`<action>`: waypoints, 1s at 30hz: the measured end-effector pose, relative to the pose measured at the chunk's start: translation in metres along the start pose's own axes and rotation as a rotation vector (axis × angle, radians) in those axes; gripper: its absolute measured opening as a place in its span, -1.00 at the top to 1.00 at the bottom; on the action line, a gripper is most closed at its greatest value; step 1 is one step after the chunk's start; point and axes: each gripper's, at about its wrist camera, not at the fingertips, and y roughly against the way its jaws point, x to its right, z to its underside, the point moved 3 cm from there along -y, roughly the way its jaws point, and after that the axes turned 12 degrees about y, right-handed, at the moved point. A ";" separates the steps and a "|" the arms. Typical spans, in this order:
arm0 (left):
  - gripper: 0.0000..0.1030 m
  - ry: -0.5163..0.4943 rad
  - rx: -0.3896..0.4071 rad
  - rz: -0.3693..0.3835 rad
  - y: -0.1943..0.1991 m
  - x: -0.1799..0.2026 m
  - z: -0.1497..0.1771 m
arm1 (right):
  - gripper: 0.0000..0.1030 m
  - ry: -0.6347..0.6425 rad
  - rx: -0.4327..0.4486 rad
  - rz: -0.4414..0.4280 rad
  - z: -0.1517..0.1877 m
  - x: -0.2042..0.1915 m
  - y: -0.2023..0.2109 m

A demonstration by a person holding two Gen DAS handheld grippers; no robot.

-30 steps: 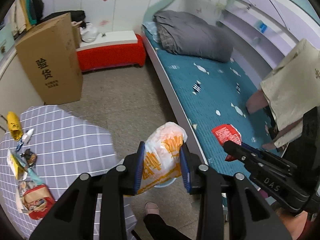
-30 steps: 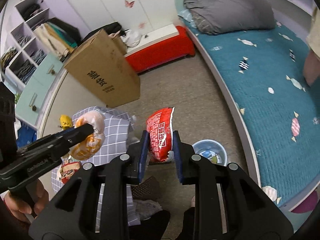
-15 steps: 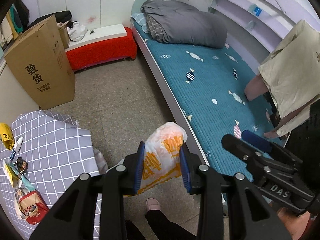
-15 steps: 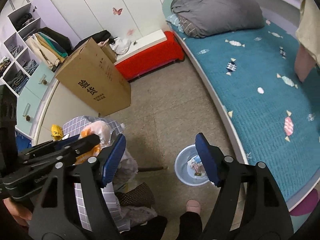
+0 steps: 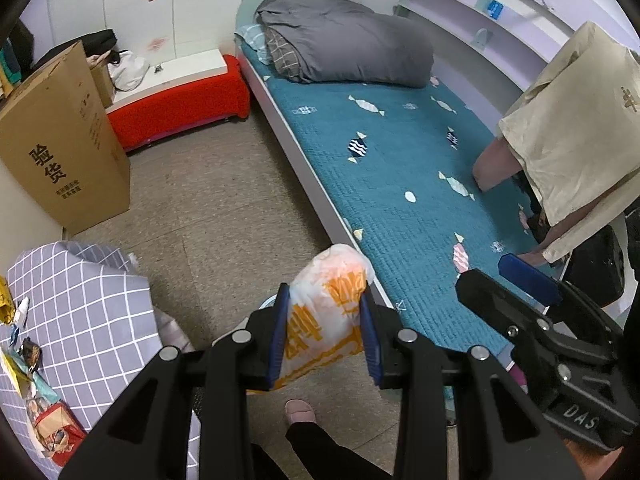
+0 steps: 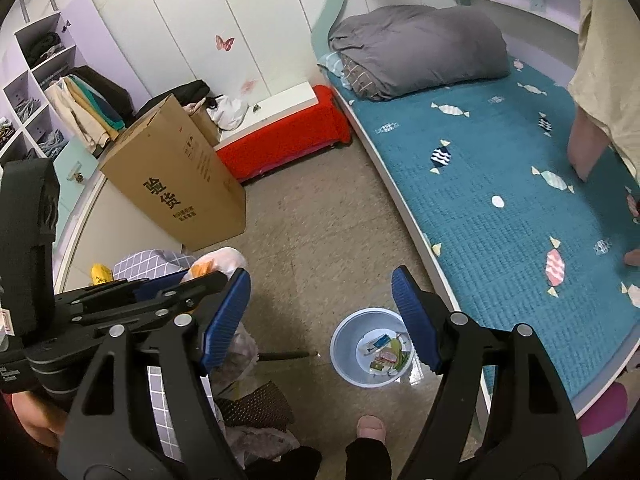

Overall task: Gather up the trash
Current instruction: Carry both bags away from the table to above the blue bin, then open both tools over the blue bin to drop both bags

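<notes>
My left gripper (image 5: 324,344) is shut on a crumpled white-and-orange plastic bag (image 5: 328,308), held above the floor beside the bed's edge. My right gripper (image 6: 320,318) stands open with nothing between its blue pads (image 6: 414,320). Below and between those pads a pale blue bin (image 6: 344,340) sits on the floor with several wrappers inside. In the right wrist view the left gripper (image 6: 188,284) comes in from the left, the bag (image 6: 220,258) poking out past its tips. The right gripper (image 5: 516,280) shows at the right of the left wrist view.
A table with a grey checked cloth (image 5: 88,312) holds more wrappers (image 5: 28,360) at its left edge. A tall cardboard box (image 5: 60,148) stands behind it. The teal bed (image 5: 400,168) runs along the right, with a person (image 5: 572,120) sitting on it. A slippered foot (image 6: 370,426) is near the bin.
My right gripper opened and let go of the red packet, which is gone from its jaws. My left gripper carried the bag sideways, away from the table.
</notes>
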 end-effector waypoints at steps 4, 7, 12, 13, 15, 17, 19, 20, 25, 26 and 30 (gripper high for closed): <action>0.37 -0.016 -0.005 0.019 -0.005 0.010 -0.004 | -0.42 -0.008 0.014 0.016 -0.002 0.004 0.004; 0.30 -0.023 -0.014 0.036 -0.009 0.014 -0.006 | -0.42 -0.018 0.027 0.030 -0.003 0.009 0.008; -0.09 -0.009 -0.032 0.037 -0.016 0.016 -0.009 | -0.43 -0.043 0.034 0.045 -0.003 0.017 0.009; -0.13 -0.008 -0.033 0.042 -0.016 0.015 -0.009 | -0.43 -0.051 0.035 0.048 -0.003 0.019 0.010; -0.32 -0.003 -0.035 0.056 -0.015 0.013 -0.009 | -0.43 -0.055 0.035 0.052 -0.004 0.019 0.010; -0.37 -0.004 -0.014 0.069 -0.011 0.011 -0.010 | -0.43 -0.063 0.038 0.050 -0.004 0.019 0.010; -0.42 -0.011 -0.003 0.059 -0.009 0.010 -0.011 | -0.43 -0.066 0.035 0.052 -0.004 0.018 0.009; -0.42 -0.010 -0.003 0.060 -0.007 0.009 -0.011 | -0.43 -0.067 0.037 0.048 -0.004 0.017 0.010; -0.42 0.012 0.028 0.047 0.006 -0.001 -0.008 | -0.43 -0.045 0.038 0.036 -0.005 0.009 0.010; -0.42 0.022 0.040 0.039 0.011 -0.005 -0.007 | -0.43 -0.037 0.039 0.030 -0.006 0.006 0.010; -0.42 0.058 0.087 -0.001 0.029 -0.024 -0.004 | -0.44 0.001 0.041 -0.004 -0.011 -0.013 0.006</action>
